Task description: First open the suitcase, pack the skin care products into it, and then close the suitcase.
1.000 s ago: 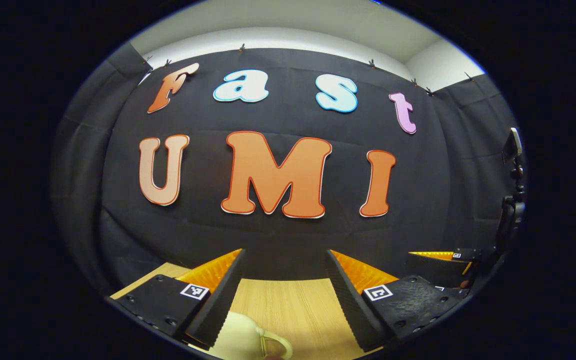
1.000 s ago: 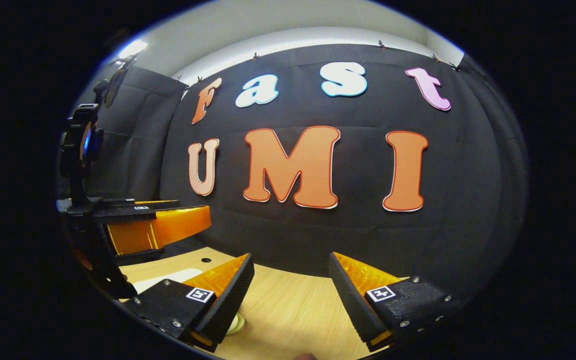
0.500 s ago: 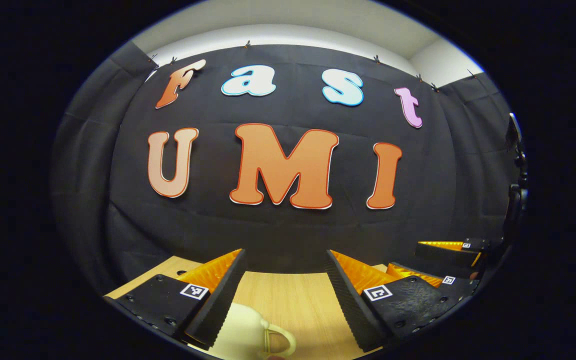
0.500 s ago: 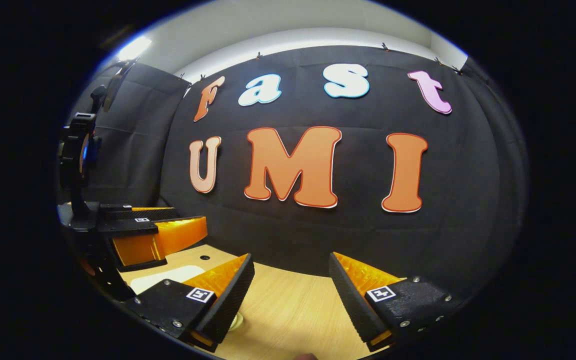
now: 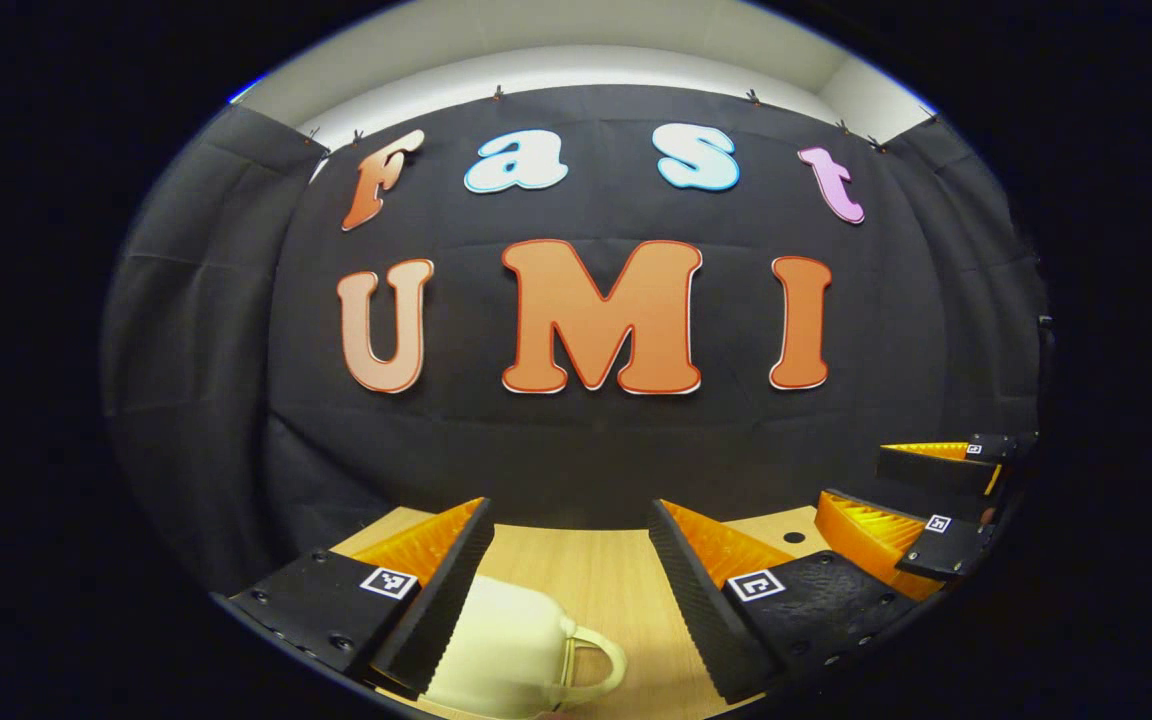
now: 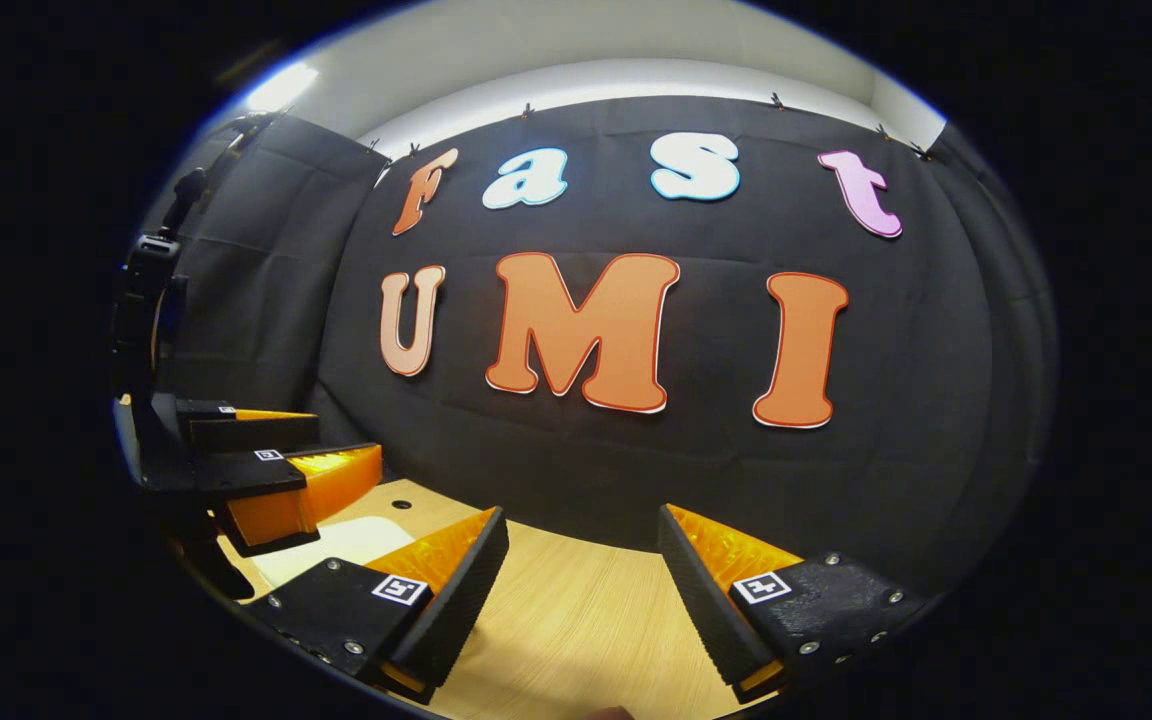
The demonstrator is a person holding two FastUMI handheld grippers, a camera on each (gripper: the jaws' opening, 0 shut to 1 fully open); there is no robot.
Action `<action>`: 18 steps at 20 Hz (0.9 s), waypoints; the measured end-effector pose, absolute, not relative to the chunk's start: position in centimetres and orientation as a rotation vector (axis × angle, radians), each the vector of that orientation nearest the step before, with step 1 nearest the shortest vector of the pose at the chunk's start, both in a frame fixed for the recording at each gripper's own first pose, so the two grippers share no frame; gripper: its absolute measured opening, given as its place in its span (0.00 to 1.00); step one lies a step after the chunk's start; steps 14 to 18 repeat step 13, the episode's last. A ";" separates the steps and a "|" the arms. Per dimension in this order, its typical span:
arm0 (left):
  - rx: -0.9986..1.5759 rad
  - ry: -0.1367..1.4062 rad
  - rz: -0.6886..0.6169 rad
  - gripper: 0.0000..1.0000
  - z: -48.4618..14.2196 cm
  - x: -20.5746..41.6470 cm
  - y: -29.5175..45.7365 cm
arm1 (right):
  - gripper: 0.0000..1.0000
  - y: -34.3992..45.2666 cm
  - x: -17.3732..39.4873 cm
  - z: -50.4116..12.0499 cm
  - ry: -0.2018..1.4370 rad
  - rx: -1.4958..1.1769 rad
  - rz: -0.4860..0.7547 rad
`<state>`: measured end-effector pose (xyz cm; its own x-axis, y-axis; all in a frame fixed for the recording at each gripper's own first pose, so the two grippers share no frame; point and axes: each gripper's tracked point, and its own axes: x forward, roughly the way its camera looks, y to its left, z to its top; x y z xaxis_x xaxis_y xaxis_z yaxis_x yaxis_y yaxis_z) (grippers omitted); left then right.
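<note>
Left tool (image 5: 568, 555): we see fingers apart, gripping nothing, held above light wooden table (image 5: 596, 580). Cream rounded plastic suitcase with loop handle (image 5: 521, 650) lies on table just below, by its left finger. Right tool (image 6: 581, 565): we see fingers apart too, over bare table. Each tool appears at edge of other's view, right one (image 5: 921, 500) farther right, near small round table hole (image 5: 794, 537).
</note>
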<state>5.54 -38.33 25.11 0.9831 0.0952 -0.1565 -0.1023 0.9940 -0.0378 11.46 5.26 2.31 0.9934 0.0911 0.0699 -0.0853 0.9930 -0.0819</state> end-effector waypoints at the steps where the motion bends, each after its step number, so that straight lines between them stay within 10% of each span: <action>1: -0.045 0.161 0.110 0.96 24.9 5.0 -38.3 | 0.95 5.3 11.3 2.1 -0.064 -0.070 0.087; 18: -0.019 0.120 0.016 0.96 26.4 4.1 -36.1 | 0.95 6.6 9.3 4.1 -0.076 -0.115 -0.024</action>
